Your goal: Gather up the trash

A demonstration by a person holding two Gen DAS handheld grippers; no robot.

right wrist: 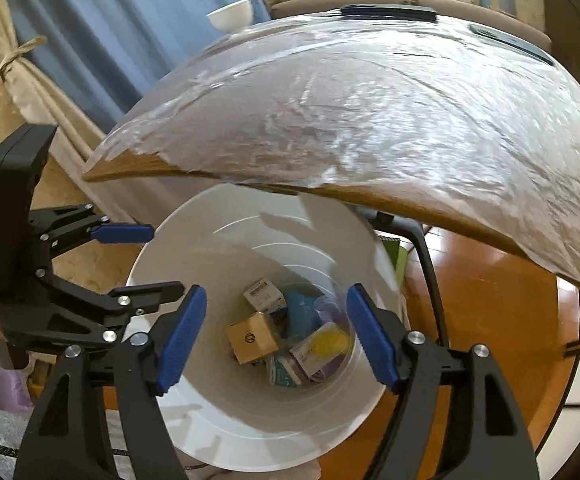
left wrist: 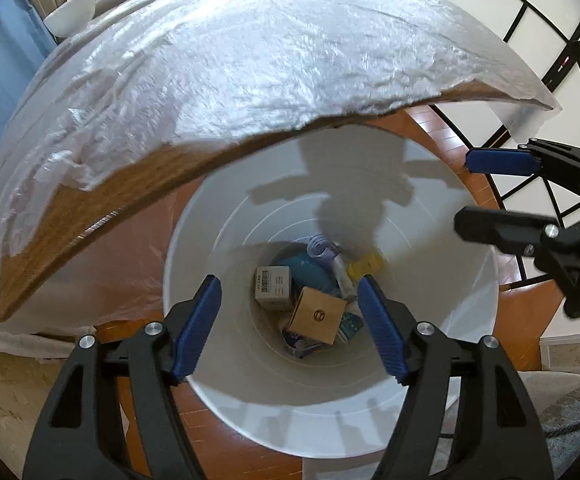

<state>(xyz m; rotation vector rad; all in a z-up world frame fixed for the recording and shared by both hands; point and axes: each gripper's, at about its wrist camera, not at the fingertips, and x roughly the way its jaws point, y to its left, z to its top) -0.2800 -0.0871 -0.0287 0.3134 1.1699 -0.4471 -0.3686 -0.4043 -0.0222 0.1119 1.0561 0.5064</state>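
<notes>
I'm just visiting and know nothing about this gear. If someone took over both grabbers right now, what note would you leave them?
Left gripper: open, empty, above the white bin.
Right gripper: open, empty, over the same bin.
Trash in the bin bottom: brown box, white barcoded box, a yellow piece, some wrappers.
Table beside the bin, plastic-covered: a white bowl and dark flat items at the far edge.
Done: several pieces binned.
Left: check the table for more trash; none visible from here.

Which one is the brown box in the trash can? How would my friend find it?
Look under the edge of the plastic-covered table for the big white trash can on the wooden floor. Down at its bottom, among the little boxes, lies the brown box. It is plain cardboard with a small round mark, while the white box beside it carries a barcode.
</notes>
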